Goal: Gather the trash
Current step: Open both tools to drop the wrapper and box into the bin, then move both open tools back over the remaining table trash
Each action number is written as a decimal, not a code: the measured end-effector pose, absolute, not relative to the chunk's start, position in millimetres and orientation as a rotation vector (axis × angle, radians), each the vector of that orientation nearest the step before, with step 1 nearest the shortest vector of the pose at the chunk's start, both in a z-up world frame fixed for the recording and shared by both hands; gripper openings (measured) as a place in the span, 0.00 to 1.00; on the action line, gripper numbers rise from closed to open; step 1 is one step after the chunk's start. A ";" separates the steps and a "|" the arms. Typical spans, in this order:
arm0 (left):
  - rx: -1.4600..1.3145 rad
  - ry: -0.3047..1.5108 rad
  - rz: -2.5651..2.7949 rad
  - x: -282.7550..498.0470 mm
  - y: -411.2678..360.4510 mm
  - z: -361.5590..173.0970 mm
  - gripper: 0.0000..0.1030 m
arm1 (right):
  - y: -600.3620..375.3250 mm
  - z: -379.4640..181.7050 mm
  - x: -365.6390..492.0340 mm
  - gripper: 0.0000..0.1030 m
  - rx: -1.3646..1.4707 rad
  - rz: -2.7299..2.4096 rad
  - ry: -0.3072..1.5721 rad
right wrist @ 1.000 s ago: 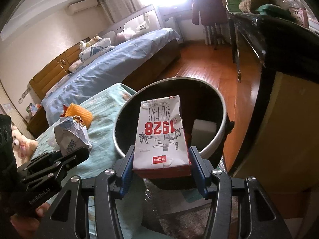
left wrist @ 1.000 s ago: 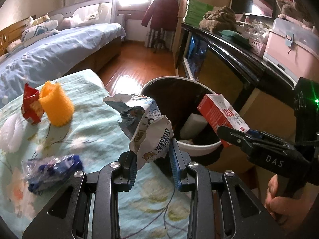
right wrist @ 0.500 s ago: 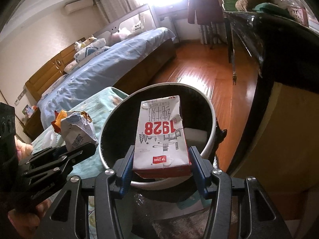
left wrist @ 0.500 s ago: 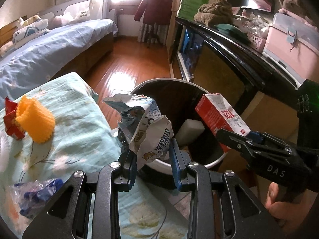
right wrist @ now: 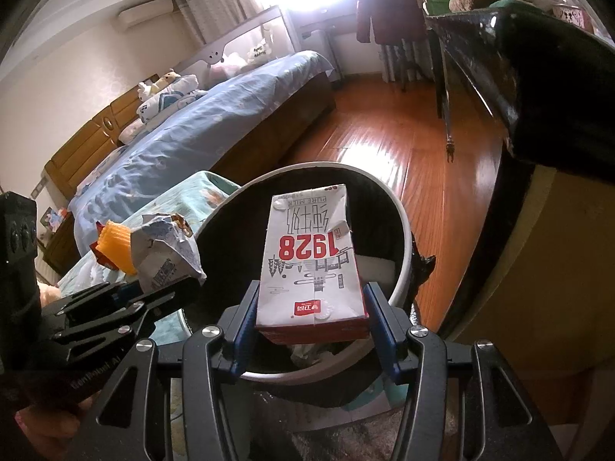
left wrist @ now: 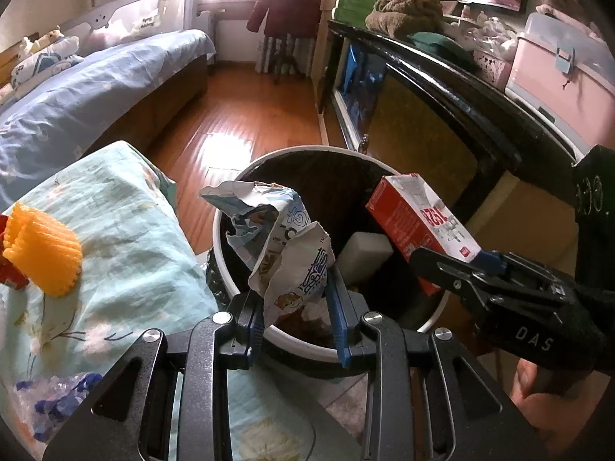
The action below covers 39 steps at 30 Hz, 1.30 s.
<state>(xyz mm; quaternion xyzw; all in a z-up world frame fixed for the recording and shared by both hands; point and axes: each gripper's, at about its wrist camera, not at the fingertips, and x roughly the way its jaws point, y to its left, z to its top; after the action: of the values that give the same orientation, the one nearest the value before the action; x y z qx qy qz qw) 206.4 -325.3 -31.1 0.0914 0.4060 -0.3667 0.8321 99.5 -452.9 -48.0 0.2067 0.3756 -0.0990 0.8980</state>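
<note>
Item: my left gripper [left wrist: 296, 303] clamps a crumpled wrapper [left wrist: 282, 246]; my right gripper [right wrist: 309, 324] clamps a milk carton [right wrist: 309, 265]. Both hang over the bin [left wrist: 246, 176]. Step: drop-off; next, open both jaws.

I am holding a crumpled white-and-blue snack wrapper [left wrist: 284, 246] above the near rim of the round white trash bin [left wrist: 246, 176], which is lined in black and already holding a white block [left wrist: 365, 253]. I am also holding a red-and-white milk carton [right wrist: 309, 265], printed 1928, tilted over the bin's opening.
</note>
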 end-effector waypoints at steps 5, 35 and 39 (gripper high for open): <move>0.194 0.870 -0.797 208.8 -328.9 -31.6 0.32 | -457.2 -51.5 102.7 0.52 0.447 -0.211 0.782; -0.016 0.833 -0.558 178.7 -176.9 -32.0 0.54 | -378.9 -39.1 107.9 0.64 0.430 -0.040 0.768; -0.044 0.821 -0.511 174.8 -151.0 -30.2 0.54 | -358.5 -40.2 110.7 0.65 0.419 0.002 0.780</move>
<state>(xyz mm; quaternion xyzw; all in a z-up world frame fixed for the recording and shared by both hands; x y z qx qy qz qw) 174.8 -151.0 -30.2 -0.0211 0.3948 -0.2455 0.8851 110.7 -358.5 -40.2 0.2029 0.3772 0.0011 0.9036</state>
